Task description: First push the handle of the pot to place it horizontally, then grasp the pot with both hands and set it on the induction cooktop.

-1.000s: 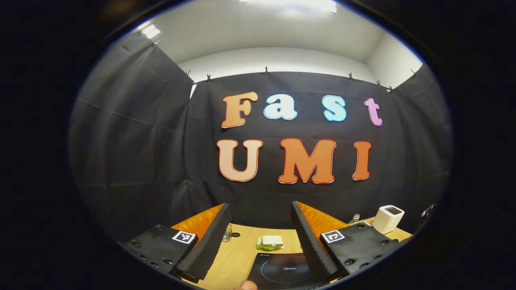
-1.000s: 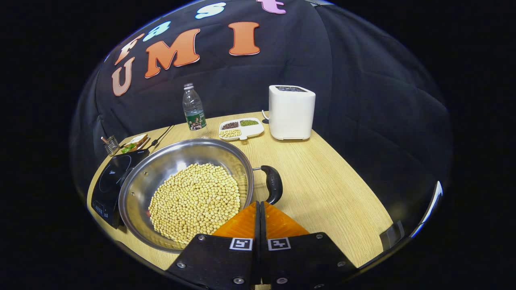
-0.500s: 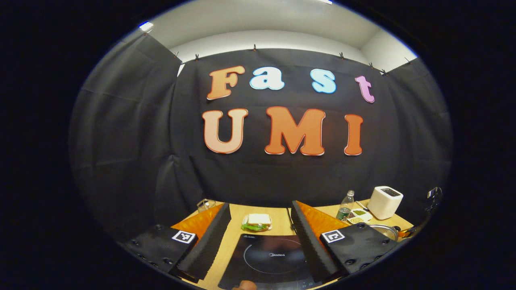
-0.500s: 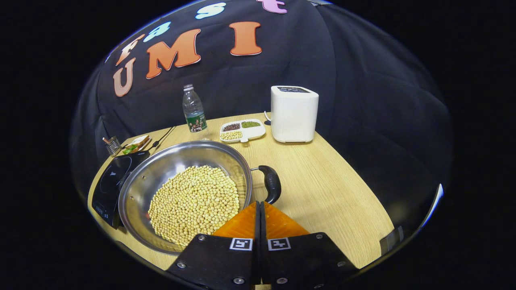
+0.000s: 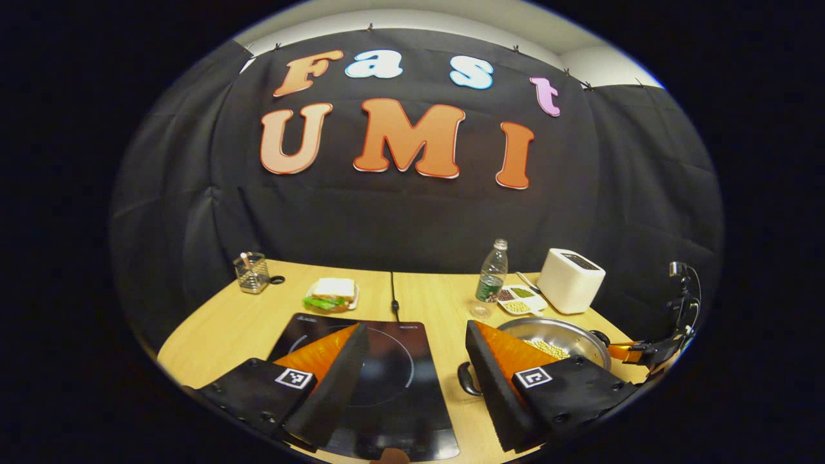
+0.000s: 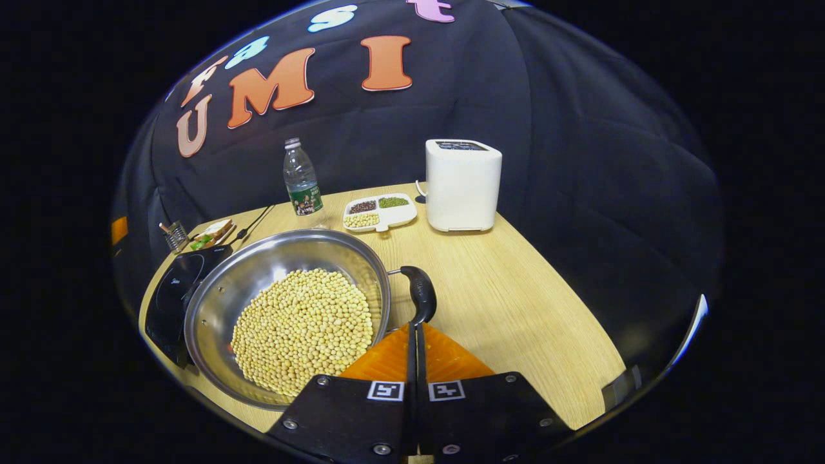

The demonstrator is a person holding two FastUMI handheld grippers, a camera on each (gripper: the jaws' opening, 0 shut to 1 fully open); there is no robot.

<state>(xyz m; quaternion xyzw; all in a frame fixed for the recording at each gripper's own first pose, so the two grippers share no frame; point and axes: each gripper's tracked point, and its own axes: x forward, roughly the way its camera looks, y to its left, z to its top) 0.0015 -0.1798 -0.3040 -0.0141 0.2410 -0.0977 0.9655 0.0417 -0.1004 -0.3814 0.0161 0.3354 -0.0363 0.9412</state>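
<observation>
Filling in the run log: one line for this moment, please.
phase: handle push | right gripper: shut, at pot handle | left gripper: open, over cooktop | pot: on table

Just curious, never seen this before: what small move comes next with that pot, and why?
Probably nudge the pot's black handle sideways with the shut right hand-held gripper, whose tips sit right at it. The pot isn't on the cooktop yet.

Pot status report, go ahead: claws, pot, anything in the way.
Left claw open above induction cooktop. Right claw shut, empty, tips at pot handle. Pot of soybeans on table beside cooktop. No obstruction between them.
</observation>
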